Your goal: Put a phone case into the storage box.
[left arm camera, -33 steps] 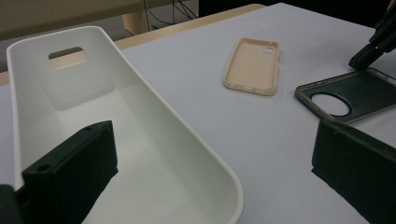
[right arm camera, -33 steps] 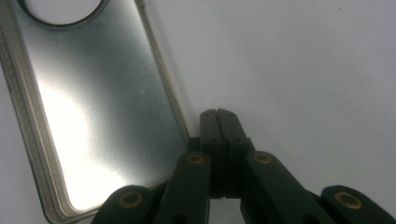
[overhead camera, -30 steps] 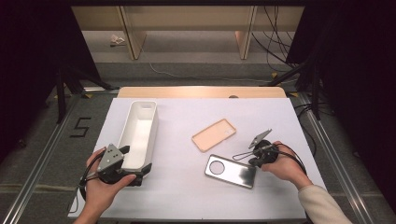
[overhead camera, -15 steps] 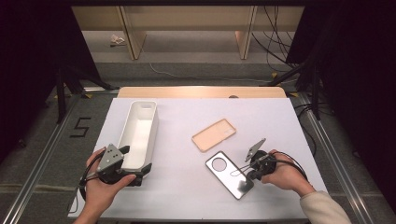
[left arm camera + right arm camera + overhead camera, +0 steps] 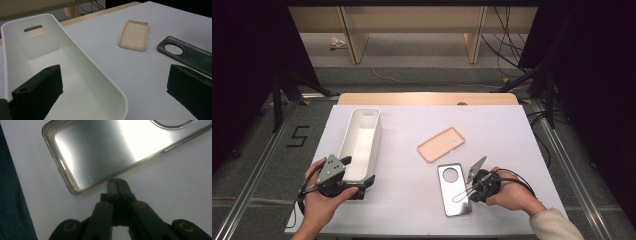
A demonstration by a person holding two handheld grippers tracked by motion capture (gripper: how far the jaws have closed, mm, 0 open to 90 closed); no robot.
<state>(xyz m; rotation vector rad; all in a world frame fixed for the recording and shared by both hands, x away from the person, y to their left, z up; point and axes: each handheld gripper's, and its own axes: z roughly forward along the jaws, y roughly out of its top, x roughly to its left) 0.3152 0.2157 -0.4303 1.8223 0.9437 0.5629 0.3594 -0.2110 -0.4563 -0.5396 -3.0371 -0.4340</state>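
— On the white table top [image 5: 412,200], where does the right gripper [image 5: 468,191] sit?

— Near the front edge, on the right. Its two jaws are pressed flat together with nothing between them. In the right gripper view the closed tips [image 5: 117,185] stand just at the long side rim of the silver phone case [image 5: 120,150], touching it or a hair off; which of the two cannot be told.

— And that case?

— The silver phone case [image 5: 453,189] lies flat with its open side up, the round camera hole at the far end. The right hand [image 5: 512,192] holds the gripper just to its right.

— Anything beside it?

— A tan phone case [image 5: 441,144] lies a little farther back, slanted, also open side up and apart from the silver one. The left gripper view shows both cases, tan [image 5: 133,35] and dark-looking silver [image 5: 187,53], off to the right.

— What about the left gripper [image 5: 357,182]?

— It is in the left hand [image 5: 324,200] at the near end of the long white bin [image 5: 362,142]. Its jaws stand wide apart: one hangs inside the bin [image 5: 75,75], the other outside over the table, so the bin's right wall runs between them. Neither jaw presses on the wall, and the bin holds nothing else.
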